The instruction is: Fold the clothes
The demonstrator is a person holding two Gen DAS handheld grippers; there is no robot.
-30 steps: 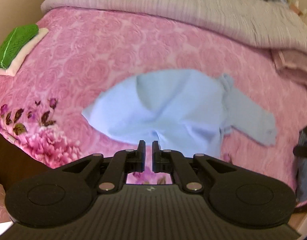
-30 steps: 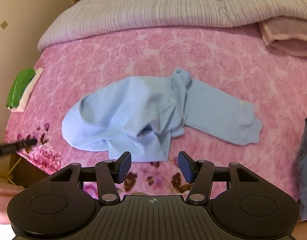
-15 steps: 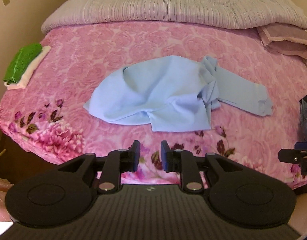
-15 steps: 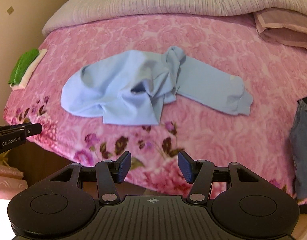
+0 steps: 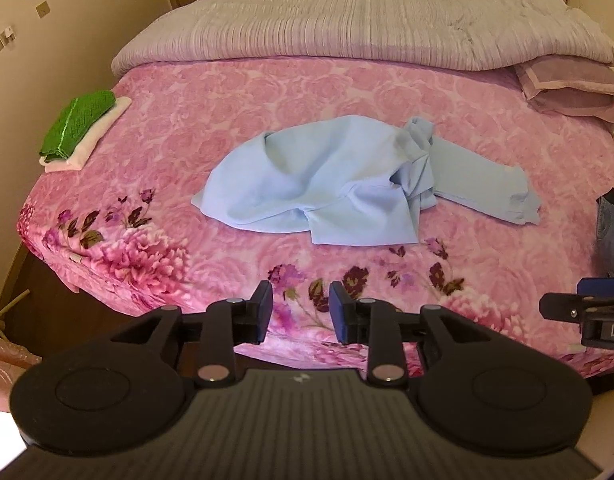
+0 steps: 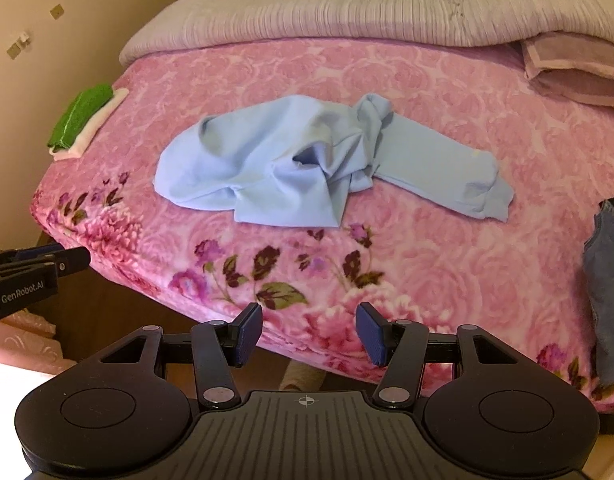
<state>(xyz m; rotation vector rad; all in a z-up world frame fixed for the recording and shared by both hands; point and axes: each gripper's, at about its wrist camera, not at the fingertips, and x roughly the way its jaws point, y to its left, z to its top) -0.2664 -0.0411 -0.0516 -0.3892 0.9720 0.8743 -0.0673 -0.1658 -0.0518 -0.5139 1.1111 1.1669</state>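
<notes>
A light blue long-sleeved garment lies crumpled in the middle of the pink floral bed, one sleeve stretched out to the right; it also shows in the right wrist view. My left gripper is open and empty, held back over the bed's near edge, apart from the garment. My right gripper is open wide and empty, also over the near edge. Each gripper's tip shows at the side of the other's view.
A folded green cloth on a folded white one sits at the bed's left edge. A grey quilt lies across the far end, with a mauve folded blanket at far right. Blue denim lies at the right edge.
Both grippers have pulled back from the garment toward the bed's near edge. The left gripper's jaws, nearly shut a second ago, have opened. The garment lies released on the bed.
</notes>
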